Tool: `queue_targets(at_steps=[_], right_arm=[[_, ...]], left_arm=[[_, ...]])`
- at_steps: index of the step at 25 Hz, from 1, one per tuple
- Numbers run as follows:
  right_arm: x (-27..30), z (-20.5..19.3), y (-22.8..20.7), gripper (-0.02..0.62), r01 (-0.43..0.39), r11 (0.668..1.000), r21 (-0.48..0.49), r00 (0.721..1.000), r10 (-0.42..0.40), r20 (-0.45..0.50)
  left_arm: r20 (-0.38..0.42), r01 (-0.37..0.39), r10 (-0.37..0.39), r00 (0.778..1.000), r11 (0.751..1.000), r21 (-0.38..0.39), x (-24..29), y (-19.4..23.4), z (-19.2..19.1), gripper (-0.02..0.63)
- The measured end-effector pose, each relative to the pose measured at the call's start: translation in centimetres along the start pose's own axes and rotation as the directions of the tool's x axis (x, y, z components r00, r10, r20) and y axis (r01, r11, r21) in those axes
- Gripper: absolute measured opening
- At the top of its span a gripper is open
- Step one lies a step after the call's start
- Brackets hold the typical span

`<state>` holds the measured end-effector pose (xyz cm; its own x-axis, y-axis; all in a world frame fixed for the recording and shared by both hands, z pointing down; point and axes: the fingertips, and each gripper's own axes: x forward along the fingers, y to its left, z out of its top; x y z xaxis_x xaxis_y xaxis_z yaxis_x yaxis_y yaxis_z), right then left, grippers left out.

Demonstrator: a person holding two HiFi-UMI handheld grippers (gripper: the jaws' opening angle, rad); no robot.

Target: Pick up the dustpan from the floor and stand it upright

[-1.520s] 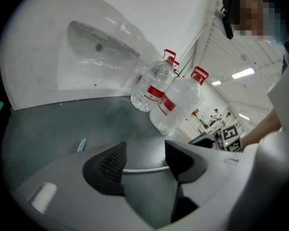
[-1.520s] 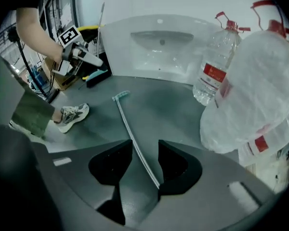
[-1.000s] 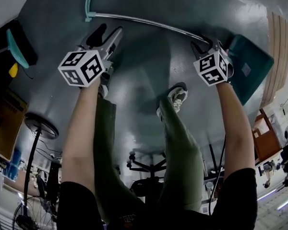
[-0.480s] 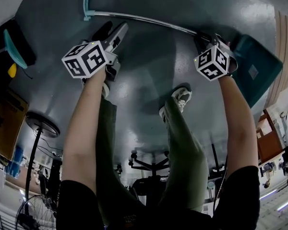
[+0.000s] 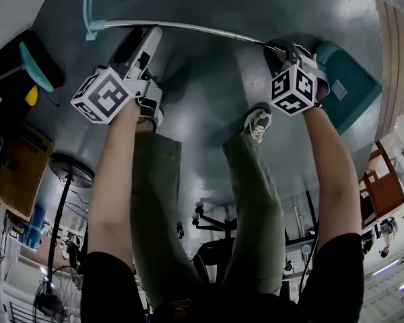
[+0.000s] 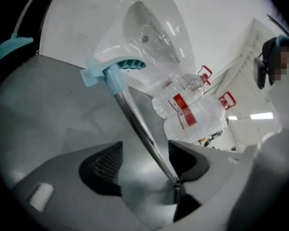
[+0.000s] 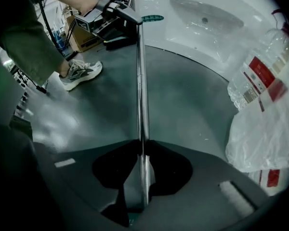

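Note:
The dustpan lies across the dark floor in the head view: a teal pan [image 5: 350, 86] at the right, a long metal handle [image 5: 188, 27] and a teal grip [image 5: 89, 12] at the far left. My right gripper [image 5: 283, 48] has just been closing and its jaws now pinch the handle [image 7: 140, 81] near the pan end [image 7: 142, 146]. My left gripper [image 5: 145, 38] has just been opening; the handle [image 6: 135, 124] runs between its spread jaws [image 6: 144, 162], close to the right one, with the teal grip [image 6: 113, 71] ahead of it.
A white basin [image 6: 149, 32] and a plastic bag of water bottles [image 7: 265, 109] stand beyond the handle. A second teal-handled tool [image 5: 34, 66] and a cardboard box [image 5: 17, 173] sit at the left. The person's shoe [image 5: 259, 123] is below the handle; wooden slats [image 5: 390, 52] are at the right.
The left gripper moved up to the handle, which now passes between its jaws. The right gripper closed on the handle near the pan. The teal grip end shifted left.

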<state>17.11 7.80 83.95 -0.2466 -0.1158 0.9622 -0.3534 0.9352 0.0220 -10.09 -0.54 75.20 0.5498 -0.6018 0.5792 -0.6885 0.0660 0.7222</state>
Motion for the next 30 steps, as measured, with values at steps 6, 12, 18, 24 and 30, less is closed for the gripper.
queue_targets(at_steps=[6,12,18,24,30], right_arm=[[-3.4,2.3,0.2,0.077,0.011,0.999,0.033,0.999,-0.013,0.036],[-5.7,3.6,-0.1,0.078,0.031,0.995,0.096,0.998,-0.037,0.055],[-7.9,5.4,-0.9,0.078,0.037,0.963,0.268,0.994,-0.063,0.092],[-15.9,8.9,-4.8,0.080,0.106,0.868,0.485,0.949,-0.235,0.212],[-23.9,13.4,-7.8,0.080,0.137,0.788,0.601,0.874,-0.381,0.300]], left_arm=[[0.073,0.054,-0.058,0.996,0.997,0.060,-2.2,-5.9,5.8,0.322],[0.036,0.103,-0.117,0.992,0.957,0.272,-3.1,-12.4,9.2,0.186],[0.019,0.149,-0.165,0.986,0.932,0.330,-3.6,-16.5,11.2,0.114],[-0.011,0.180,-0.191,0.981,0.903,0.391,-4.9,-20.5,12.9,0.109],[-0.005,0.197,-0.216,0.976,0.881,0.430,-7.5,-23.6,16.0,0.107]])
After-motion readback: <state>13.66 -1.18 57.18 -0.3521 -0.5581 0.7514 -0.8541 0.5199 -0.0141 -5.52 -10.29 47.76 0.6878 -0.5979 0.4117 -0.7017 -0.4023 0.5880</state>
